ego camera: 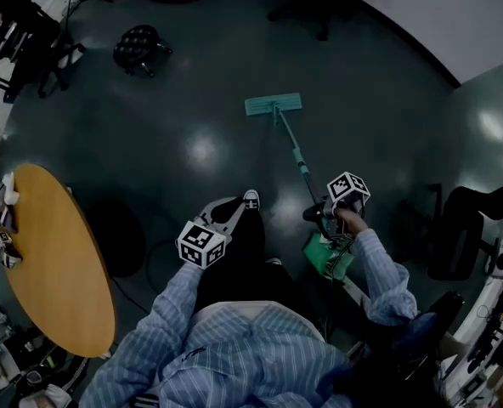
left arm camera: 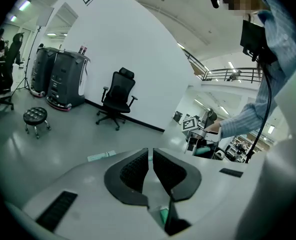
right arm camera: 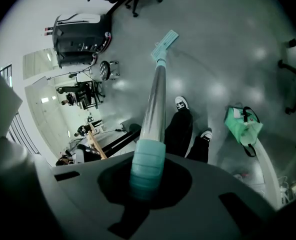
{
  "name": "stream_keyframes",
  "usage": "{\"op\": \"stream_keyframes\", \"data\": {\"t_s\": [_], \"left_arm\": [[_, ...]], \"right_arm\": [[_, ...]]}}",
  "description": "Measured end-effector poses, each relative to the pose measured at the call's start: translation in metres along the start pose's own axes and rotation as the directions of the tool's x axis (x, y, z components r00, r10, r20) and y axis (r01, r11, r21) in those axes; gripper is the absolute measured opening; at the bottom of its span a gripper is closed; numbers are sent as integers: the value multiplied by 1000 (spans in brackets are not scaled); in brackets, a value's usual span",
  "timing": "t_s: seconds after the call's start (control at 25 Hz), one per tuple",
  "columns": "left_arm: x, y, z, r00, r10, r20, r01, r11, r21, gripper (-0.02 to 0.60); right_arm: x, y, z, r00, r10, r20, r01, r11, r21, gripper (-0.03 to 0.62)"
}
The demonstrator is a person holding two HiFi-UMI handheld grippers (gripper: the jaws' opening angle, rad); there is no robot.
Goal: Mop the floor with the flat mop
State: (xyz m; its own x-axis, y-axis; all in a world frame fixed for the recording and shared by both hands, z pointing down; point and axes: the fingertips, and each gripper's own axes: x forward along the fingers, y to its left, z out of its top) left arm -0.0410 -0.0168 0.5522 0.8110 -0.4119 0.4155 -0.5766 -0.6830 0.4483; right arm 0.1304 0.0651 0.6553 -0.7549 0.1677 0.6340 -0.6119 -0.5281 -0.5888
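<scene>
— Right, what's in the claws?

— My right gripper [right arm camera: 147, 176] is clamped on the teal grip of the mop handle [right arm camera: 155, 99]. My left gripper [left arm camera: 150, 169] has its jaws drawn together on nothing, well off the mop.

— And the mop head?

— The mop head [ego camera: 274, 104] lies flat on the floor [ego camera: 192, 75], out ahead of my shoe [ego camera: 251, 199] and well apart from the stool [ego camera: 138, 48]. I'd judge this is a one-handed mopping stroke. The next move calls for a steady pull or push along the handle with the pad kept flat, minding the green bag [ego camera: 328, 257] near my right gripper.

— Anything you can't read?

— The handle's upper end is cut off behind the gripper. The dim floor doesn't show which parts are wet.
</scene>
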Motion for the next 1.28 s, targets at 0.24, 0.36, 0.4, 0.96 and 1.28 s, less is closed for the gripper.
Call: {"op": "stream_keyframes", "data": {"t_s": [0.24,0.36,0.4,0.96,1.28], "left_arm": [[34,43,36,1000,-22,-2,22,1000,-16,26],[49,63,43,1000,-20,1,20,999,-47,26],[54,71,44,1000,-17,-2,17,998,-61,26],[67,152,41,995,101,-22,-103,980,-170,26],[63,163,18,992,118,-33,-123,971,-204,26]], "right_arm": [[-9,52,106,1000,-6,13,6,1000,-14,11],[-11,73,159,1000,-14,25,14,1000,-20,9],[-12,80,177,999,-18,30,18,1000,-21,9],[-12,180,386,992,-80,94,85,995,-52,9],[-8,220,433,991,-30,130,34,999,-31,9]]}}
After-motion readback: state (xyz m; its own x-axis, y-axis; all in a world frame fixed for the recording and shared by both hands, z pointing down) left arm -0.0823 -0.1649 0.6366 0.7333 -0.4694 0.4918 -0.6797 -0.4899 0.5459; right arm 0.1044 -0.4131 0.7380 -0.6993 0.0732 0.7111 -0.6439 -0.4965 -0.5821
